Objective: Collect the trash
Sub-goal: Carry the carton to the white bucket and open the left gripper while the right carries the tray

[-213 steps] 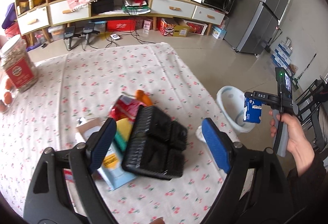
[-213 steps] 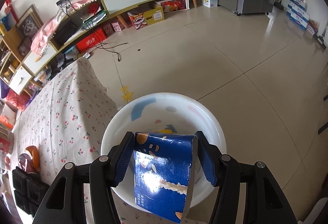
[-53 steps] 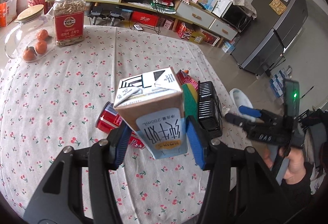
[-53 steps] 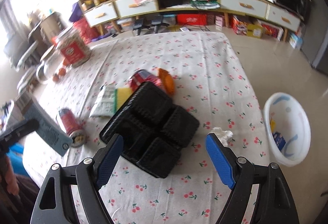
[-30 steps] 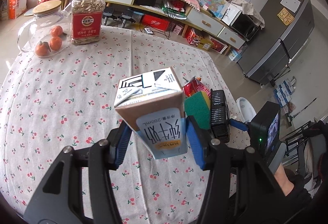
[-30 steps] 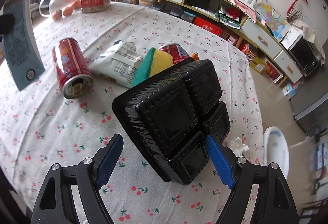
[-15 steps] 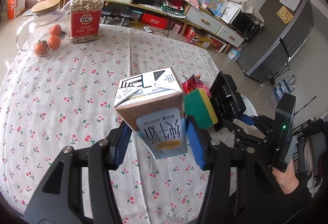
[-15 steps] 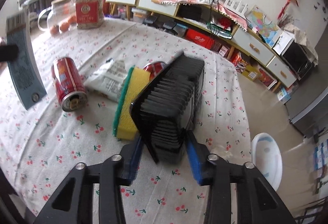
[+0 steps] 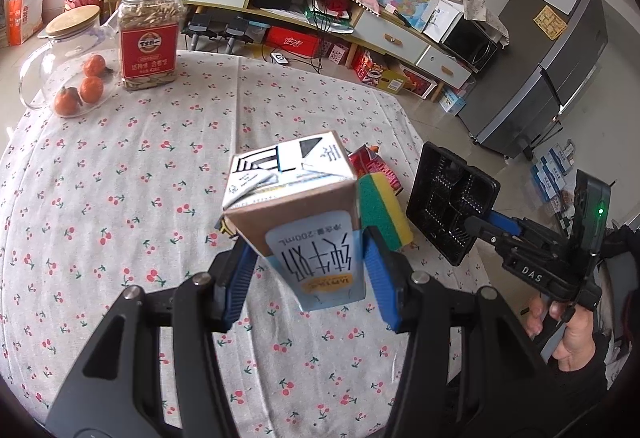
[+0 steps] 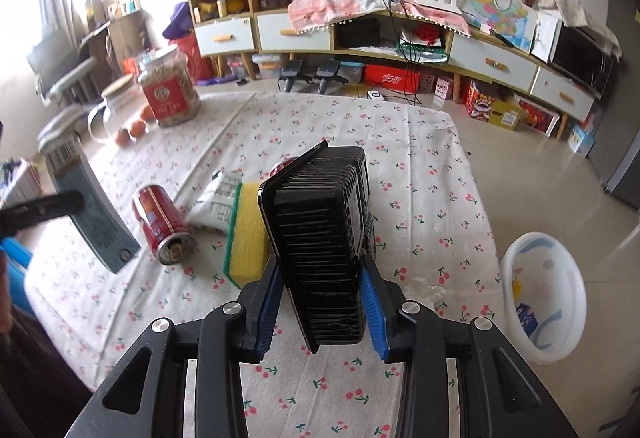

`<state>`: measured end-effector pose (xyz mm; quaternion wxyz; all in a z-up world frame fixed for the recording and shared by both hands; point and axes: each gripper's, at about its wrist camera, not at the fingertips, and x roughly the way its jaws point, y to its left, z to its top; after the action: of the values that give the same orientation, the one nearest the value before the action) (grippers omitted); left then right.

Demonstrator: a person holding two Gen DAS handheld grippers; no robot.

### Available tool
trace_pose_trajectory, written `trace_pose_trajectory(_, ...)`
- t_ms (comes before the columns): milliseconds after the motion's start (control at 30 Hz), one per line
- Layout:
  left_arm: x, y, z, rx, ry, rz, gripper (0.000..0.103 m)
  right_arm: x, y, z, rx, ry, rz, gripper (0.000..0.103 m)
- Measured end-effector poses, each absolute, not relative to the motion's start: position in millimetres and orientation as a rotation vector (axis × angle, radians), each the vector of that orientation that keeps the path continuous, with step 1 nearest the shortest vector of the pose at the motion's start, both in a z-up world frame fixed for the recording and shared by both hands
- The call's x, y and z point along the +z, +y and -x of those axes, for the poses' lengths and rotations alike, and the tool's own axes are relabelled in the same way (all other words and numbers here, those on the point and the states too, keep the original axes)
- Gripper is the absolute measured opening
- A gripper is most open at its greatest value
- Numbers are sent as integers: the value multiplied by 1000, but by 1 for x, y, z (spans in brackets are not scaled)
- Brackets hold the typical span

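My left gripper is shut on a brown and white milk carton, held above the cherry-print table; the carton also shows in the right wrist view. My right gripper is shut on a black plastic tray, held on edge above the table; the tray also shows in the left wrist view. On the table lie a red can, a yellow-green sponge, a white wrapper and a crumpled tissue. A white basin on the floor holds a blue carton.
A seed jar and a glass jug with oranges stand at the table's far left. A second red can lies behind the sponge. Cabinets and a fridge line the far wall.
My right gripper closed on the black tray and lifted it off the table, tilting it on edge. My left gripper still holds the milk carton aloft.
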<state>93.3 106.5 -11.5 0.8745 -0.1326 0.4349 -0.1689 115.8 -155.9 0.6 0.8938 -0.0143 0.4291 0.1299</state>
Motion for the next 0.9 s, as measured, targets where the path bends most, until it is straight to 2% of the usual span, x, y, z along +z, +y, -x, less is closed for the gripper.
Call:
trace_pose_trajectory(467,0,59,-107,-430,898,228,55,32,-217,-113,269,825,-151,38)
trace_pose_trajectory(900,14,-33,-124,-541,888,146,55,40,-318,-109,143,790,-280,38)
